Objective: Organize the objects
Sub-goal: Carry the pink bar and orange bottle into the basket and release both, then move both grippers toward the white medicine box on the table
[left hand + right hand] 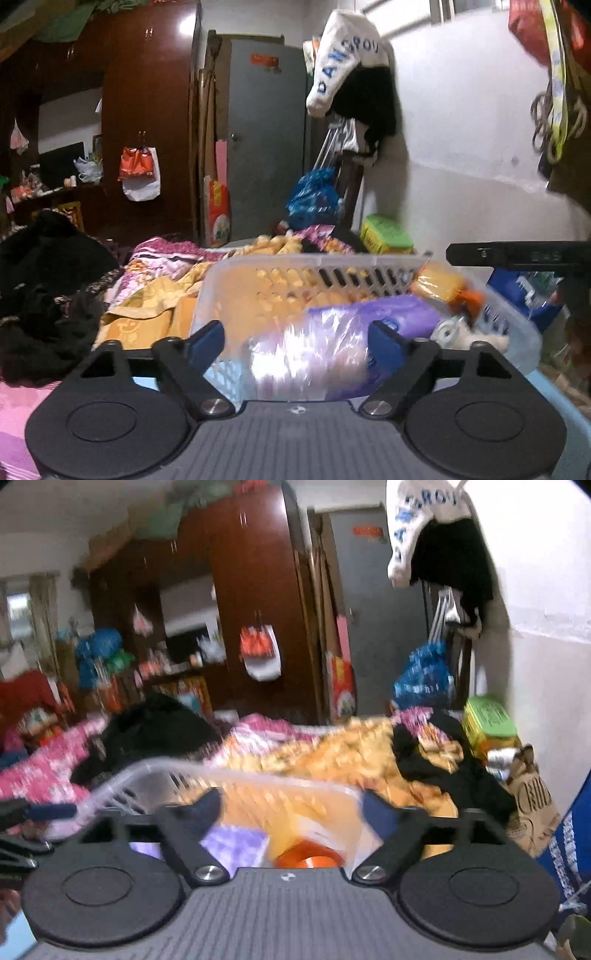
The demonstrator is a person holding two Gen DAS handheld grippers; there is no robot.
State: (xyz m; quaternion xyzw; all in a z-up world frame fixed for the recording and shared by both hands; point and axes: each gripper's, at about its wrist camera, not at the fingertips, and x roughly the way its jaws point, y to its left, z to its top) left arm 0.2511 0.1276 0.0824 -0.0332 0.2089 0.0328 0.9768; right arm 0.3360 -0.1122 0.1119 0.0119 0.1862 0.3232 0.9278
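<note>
A clear slotted plastic basket [314, 266] sits on the bed. It holds a purple plastic packet [332, 339], an orange-wrapped packet [439, 282] and small white items [454, 332]. My left gripper [297, 341] is open, its blue-padded fingers on either side of the purple packet's near end. My right gripper [291, 812] is open above the basket [155, 771], over an orange packet [310, 834] with an orange cap and the purple packet [236, 845]. The right gripper's black body [517, 254] shows at the right of the left wrist view. The right wrist view is blurred.
The bed is covered with orange and pink floral blankets [155, 295] and black clothes [48, 280]. A green box [386, 234] and a blue bag [314, 195] stand by the white wall. A dark wardrobe [144, 110] and a grey door [266, 140] are behind.
</note>
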